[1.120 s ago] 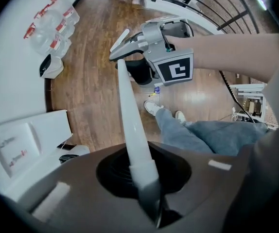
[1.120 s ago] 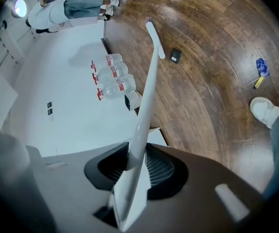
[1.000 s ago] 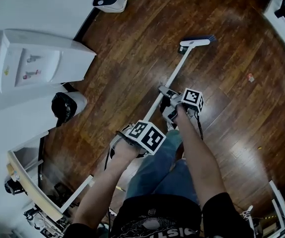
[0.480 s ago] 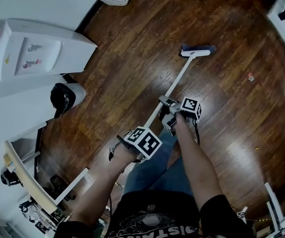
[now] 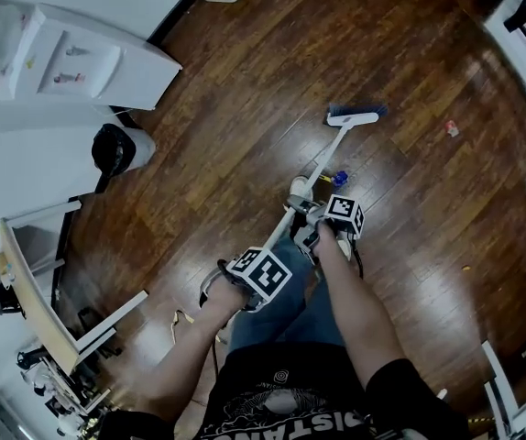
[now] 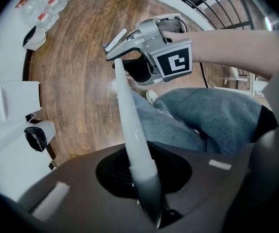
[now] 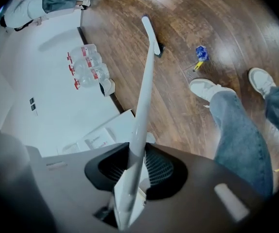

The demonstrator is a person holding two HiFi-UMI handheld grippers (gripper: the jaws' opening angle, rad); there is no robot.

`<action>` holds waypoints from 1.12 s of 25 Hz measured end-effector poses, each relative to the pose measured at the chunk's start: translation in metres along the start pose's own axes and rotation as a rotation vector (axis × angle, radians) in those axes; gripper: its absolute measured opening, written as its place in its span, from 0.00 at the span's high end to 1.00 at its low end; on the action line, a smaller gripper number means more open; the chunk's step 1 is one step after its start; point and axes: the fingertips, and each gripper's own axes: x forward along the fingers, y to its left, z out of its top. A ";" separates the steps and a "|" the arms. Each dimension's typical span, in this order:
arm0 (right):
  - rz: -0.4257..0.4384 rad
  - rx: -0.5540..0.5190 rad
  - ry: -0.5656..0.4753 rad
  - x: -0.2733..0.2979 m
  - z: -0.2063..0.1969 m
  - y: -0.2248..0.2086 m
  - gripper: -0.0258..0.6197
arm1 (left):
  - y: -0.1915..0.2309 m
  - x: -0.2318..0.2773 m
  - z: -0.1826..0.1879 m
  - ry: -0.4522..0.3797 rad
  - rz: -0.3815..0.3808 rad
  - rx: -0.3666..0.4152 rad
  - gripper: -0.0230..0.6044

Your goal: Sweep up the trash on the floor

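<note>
Down on the wooden floor (image 5: 245, 81) the broom head (image 5: 353, 117) rests at the far end of its white handle (image 5: 326, 159). A blue scrap of trash (image 5: 339, 178) lies just right of the shaft, nearer than the bristles, and a red-and-white scrap (image 5: 450, 128) sits well apart at far right. The left gripper (image 5: 242, 287) has its jaws closed tight on the handle's upper end, and the right gripper (image 5: 314, 220) is clamped lower down the same shaft. To sweep well from here, I'd say keep both grips firm, keep the bristles flat on the boards, set the head beyond the blue scrap and draw it in with short strokes. The right gripper view shows that scrap beside a white shoe (image 7: 205, 89). The left gripper view shows no trash or bristles, only the other gripper on the shaft. Only the head view catches the red-and-white scrap.
</note>
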 end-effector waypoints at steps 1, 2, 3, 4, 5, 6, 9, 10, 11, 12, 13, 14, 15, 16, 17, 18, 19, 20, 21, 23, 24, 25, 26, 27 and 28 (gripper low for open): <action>-0.007 -0.003 0.011 -0.009 -0.007 -0.011 0.82 | -0.013 0.007 -0.007 -0.001 -0.005 -0.009 0.88; -0.012 -0.006 0.021 -0.017 -0.014 -0.022 0.81 | -0.026 0.013 -0.013 -0.002 -0.011 -0.018 0.88; -0.019 -0.007 0.028 -0.026 -0.021 -0.032 0.81 | -0.039 0.019 -0.018 -0.003 -0.018 -0.026 0.88; -0.027 -0.006 0.035 -0.034 -0.028 -0.042 0.81 | -0.050 0.024 -0.025 -0.003 -0.026 -0.033 0.88; -0.035 -0.005 0.041 -0.041 -0.035 -0.051 0.82 | -0.062 0.029 -0.032 -0.002 -0.035 -0.039 0.88; -0.044 -0.004 0.046 -0.048 -0.043 -0.059 0.81 | -0.072 0.033 -0.039 0.000 -0.044 -0.045 0.88; -0.058 -0.003 0.055 -0.065 -0.062 -0.080 0.81 | -0.097 0.044 -0.057 0.001 -0.059 -0.055 0.88; -0.061 -0.001 0.058 -0.070 -0.069 -0.086 0.81 | -0.104 0.047 -0.063 0.003 -0.060 -0.055 0.88; -0.064 0.001 0.060 -0.074 -0.075 -0.093 0.81 | -0.110 0.051 -0.069 0.006 -0.060 -0.054 0.88; -0.067 0.003 0.062 -0.078 -0.081 -0.100 0.81 | -0.116 0.056 -0.076 0.009 -0.061 -0.053 0.88; -0.069 0.005 0.064 -0.082 -0.087 -0.108 0.81 | -0.122 0.060 -0.083 0.013 -0.063 -0.051 0.89; -0.070 0.007 0.064 -0.085 -0.093 -0.115 0.81 | -0.127 0.064 -0.089 0.016 -0.064 -0.049 0.88; -0.070 0.010 0.064 -0.087 -0.098 -0.121 0.81 | -0.131 0.067 -0.095 0.018 -0.064 -0.048 0.89; -0.071 0.012 0.063 -0.089 -0.104 -0.126 0.81 | -0.134 0.071 -0.101 0.019 -0.065 -0.046 0.89; -0.074 0.014 0.063 -0.091 -0.109 -0.130 0.81 | -0.137 0.074 -0.106 0.019 -0.066 -0.044 0.89; -0.077 0.014 0.062 -0.092 -0.113 -0.135 0.81 | -0.139 0.077 -0.111 0.018 -0.067 -0.043 0.89; -0.081 0.012 0.061 -0.093 -0.117 -0.139 0.81 | -0.141 0.080 -0.115 0.016 -0.069 -0.043 0.89; -0.082 0.008 0.060 -0.094 -0.121 -0.143 0.81 | -0.143 0.084 -0.120 0.013 -0.069 -0.043 0.89; -0.081 0.002 0.059 -0.094 -0.125 -0.146 0.81 | -0.145 0.088 -0.124 0.010 -0.069 -0.043 0.89; -0.078 -0.012 0.058 -0.096 -0.132 -0.151 0.81 | -0.149 0.095 -0.132 -0.001 -0.063 -0.045 0.89; -0.080 -0.020 0.056 -0.097 -0.135 -0.153 0.81 | -0.150 0.099 -0.135 -0.010 -0.058 -0.047 0.89; -0.082 -0.031 0.053 -0.098 -0.138 -0.155 0.81 | -0.151 0.101 -0.138 -0.022 -0.053 -0.050 0.89; -0.081 -0.044 0.048 -0.098 -0.140 -0.155 0.81 | -0.150 0.103 -0.141 -0.036 -0.049 -0.053 0.89; -0.075 -0.058 0.041 -0.098 -0.143 -0.154 0.81 | -0.150 0.103 -0.145 -0.053 -0.046 -0.056 0.90; -0.066 -0.071 0.032 -0.099 -0.147 -0.152 0.81 | -0.149 0.103 -0.149 -0.070 -0.043 -0.057 0.90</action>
